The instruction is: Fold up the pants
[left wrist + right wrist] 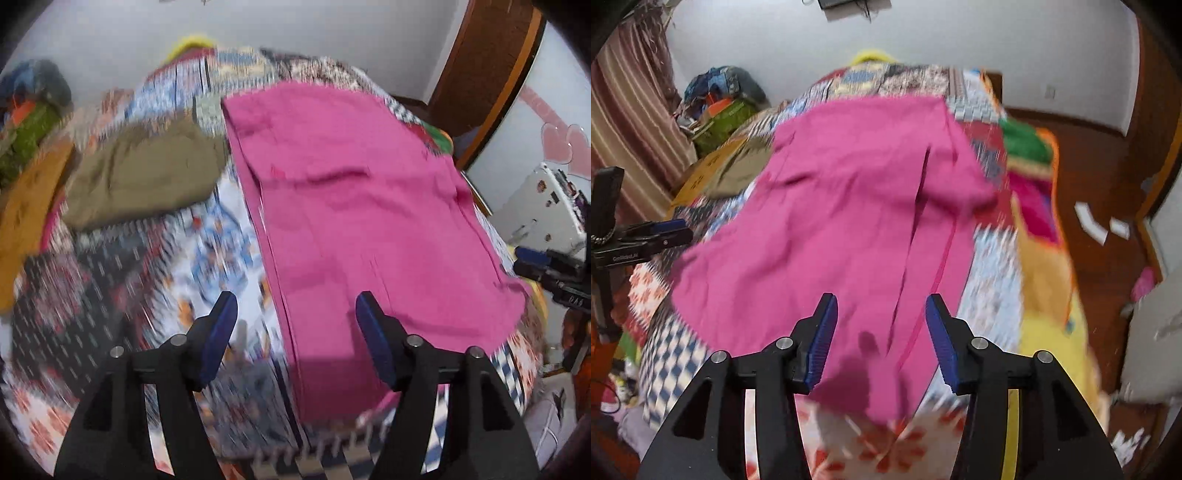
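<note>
Bed: a patchwork quilt (122, 280) in many colours is spread over it, and the pink pants (354, 206) are laid on top.

Pants position: in the left wrist view the pants are seen ahead of the left gripper (293, 336) and more toward its right finger; the long folded edge runs between the two fingers. In the right wrist view the near end of the pants (842, 221) is seen directly under and ahead of the right gripper (881, 339).

Pants look: the cloth is bright pink, spread mostly flat with soft wrinkles. Stacked layers are visible along the left edge, and a long seam or slit is seen in the right wrist view. Both views are blurred, so fine details cannot be told.

Other clothes: an olive garment (144, 177) and a mustard one (26, 206) are placed on the quilt, left of the pants.

Left gripper: the jaws are held wide apart and nothing is held.

Right gripper: the jaws are also spread wide, with nothing between them.
</note>
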### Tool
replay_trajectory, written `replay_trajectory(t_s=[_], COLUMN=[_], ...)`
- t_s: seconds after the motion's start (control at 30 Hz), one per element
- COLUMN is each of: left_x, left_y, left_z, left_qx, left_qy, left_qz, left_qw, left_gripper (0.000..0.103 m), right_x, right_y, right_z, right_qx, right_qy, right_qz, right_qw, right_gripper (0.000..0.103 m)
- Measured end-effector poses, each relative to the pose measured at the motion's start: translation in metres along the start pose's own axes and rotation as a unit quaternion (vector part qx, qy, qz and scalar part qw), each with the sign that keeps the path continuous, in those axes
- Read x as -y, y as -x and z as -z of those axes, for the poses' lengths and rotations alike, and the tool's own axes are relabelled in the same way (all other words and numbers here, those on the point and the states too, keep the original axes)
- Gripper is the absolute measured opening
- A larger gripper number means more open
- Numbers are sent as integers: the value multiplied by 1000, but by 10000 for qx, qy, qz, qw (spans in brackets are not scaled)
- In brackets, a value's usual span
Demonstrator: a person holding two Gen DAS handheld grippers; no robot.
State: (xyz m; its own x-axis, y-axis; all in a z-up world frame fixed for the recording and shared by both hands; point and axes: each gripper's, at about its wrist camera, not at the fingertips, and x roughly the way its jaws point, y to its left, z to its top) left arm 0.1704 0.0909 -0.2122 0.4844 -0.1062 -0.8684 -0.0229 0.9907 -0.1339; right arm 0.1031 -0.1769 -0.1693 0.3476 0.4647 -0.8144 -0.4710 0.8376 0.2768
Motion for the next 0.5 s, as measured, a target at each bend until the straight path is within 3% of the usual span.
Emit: replay_trajectory(t_s=[0.1, 0.17, 0.2, 0.3, 0.37, 0.5], left_x=[1, 4, 5, 5, 7, 15], left_y=[-6, -5, -4, 0, 5, 16], left_z=[19, 29, 32, 37, 39, 39], left_qx=[-218, -260, -235, -190, -113, 54], left_qy=[144, 169, 199, 319, 303, 71], left_qz=[200, 211, 207, 346, 308, 61], left_qw=[9995, 9993, 9993, 9987, 9990, 9999], left_gripper=[67, 66, 65, 49, 44, 19], right_x=[-4, -7, -8, -2, -1, -8], right_y=[-10, -10, -8, -3, 4, 20], right_z=[18, 25, 26, 27, 28, 32], right_qx=[-306, -244, -196, -134, -51, 286], right_qy=[16, 67, 80, -43, -171, -44], right_qz=[-74, -9, 17, 46, -67, 30], right_qw=[9995, 9997, 9998, 9999, 9998, 9996], right_gripper=[46, 46, 40, 18, 11, 7])
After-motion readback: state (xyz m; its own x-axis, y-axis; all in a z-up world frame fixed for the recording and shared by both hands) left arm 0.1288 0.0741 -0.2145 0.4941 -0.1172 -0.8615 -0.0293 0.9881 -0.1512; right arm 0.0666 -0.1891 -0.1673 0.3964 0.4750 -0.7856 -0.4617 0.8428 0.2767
